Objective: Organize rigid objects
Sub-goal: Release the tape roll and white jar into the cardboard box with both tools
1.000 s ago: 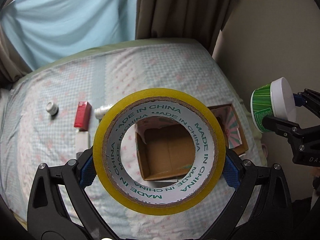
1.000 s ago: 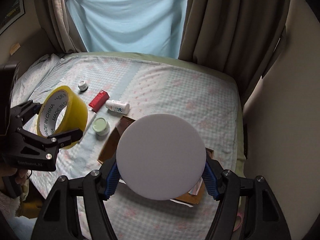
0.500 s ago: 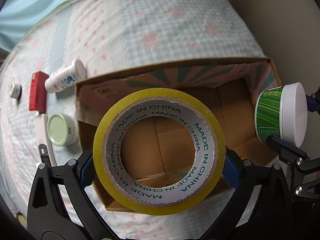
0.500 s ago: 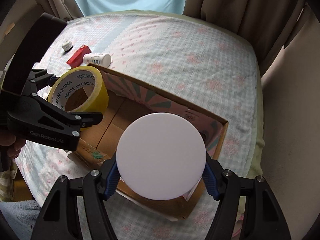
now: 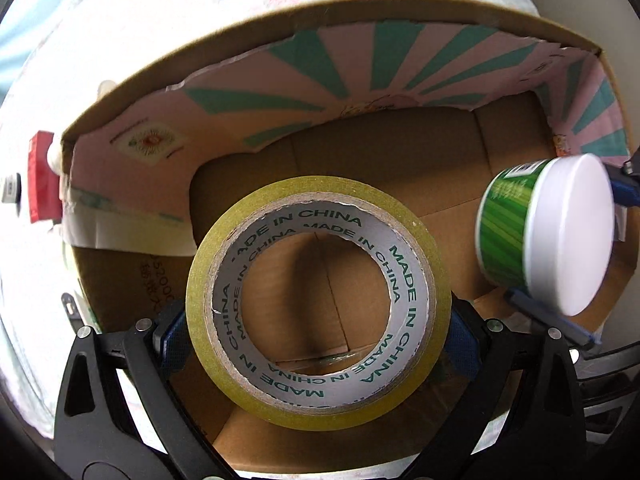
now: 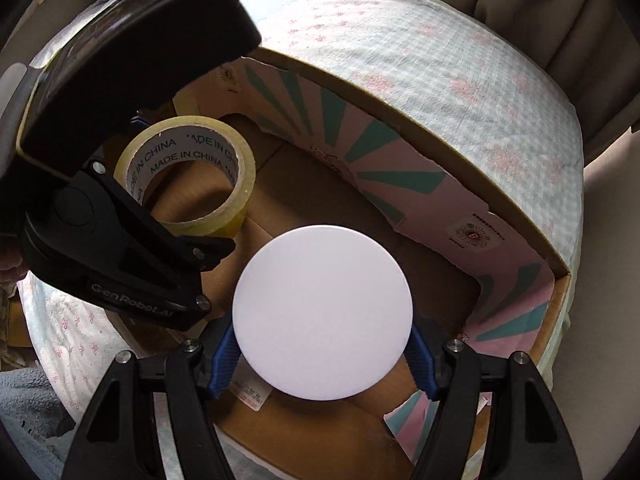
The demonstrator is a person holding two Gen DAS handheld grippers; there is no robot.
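Over bedspread [image 6: 460,64], both tongs hold tape [image 5: 320,300] and jar [image 6: 322,314] inside box [image 5: 400,92].

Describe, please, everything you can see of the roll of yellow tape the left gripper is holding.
The tape roll is a wide ring of yellowish translucent tape wound on a cardboard core whose white inner face repeats "MADE IN CHINA" in green. The left gripper clamps it by its outer sides between blue pads, the hole facing the camera. It hangs inside the open cardboard box, above the brown floor; whether it touches the floor is unclear.
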